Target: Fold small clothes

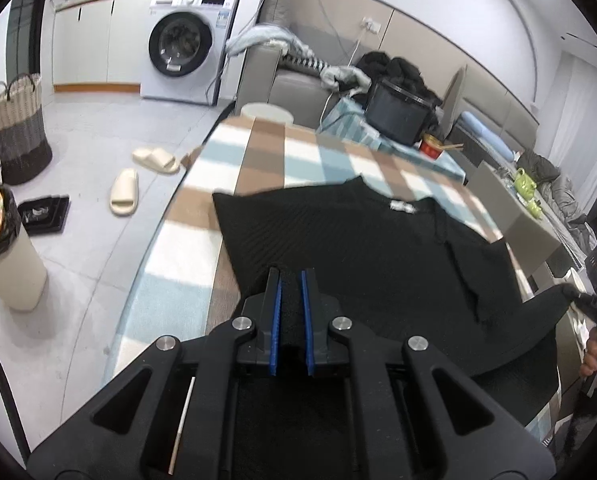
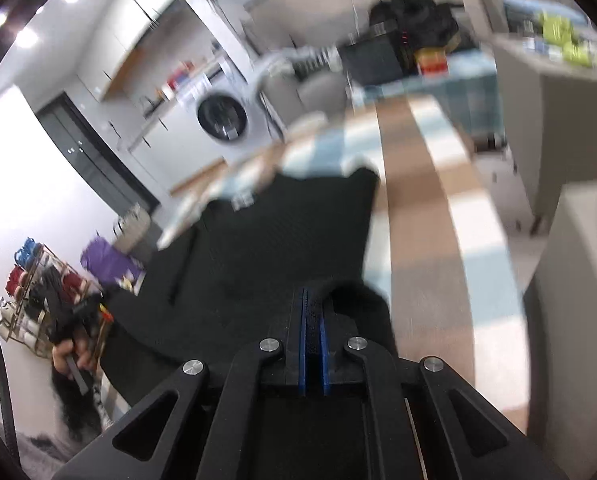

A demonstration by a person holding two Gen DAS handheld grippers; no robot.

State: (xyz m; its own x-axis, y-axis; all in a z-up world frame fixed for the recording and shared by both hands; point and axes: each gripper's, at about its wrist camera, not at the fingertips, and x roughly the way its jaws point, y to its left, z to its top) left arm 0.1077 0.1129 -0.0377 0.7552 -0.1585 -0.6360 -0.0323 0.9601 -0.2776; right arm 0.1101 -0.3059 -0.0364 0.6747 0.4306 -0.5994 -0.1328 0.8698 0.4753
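Note:
A black knit garment (image 1: 338, 232) with a white neck label (image 1: 401, 205) lies spread on the checked tablecloth (image 1: 258, 160), its near hem lifted. In the left wrist view my left gripper (image 1: 291, 274) is shut on the near hem, with black fabric pinched between the blue pads. At the right edge, a hand holds my right gripper (image 1: 578, 298), which has the hem's other corner. The blurred right wrist view shows that right gripper (image 2: 313, 296) shut on a fold of the same garment (image 2: 278, 232). The left gripper (image 2: 94, 300) is at the far left there.
At the table's far end stand a black box (image 1: 398, 116) and a red tin (image 1: 430, 146). Two slippers (image 1: 124, 192), a woven basket (image 1: 16, 128) and a lined bin (image 1: 6, 256) are on the floor to the left. A grey cabinet (image 2: 570, 92) stands beside the table's right.

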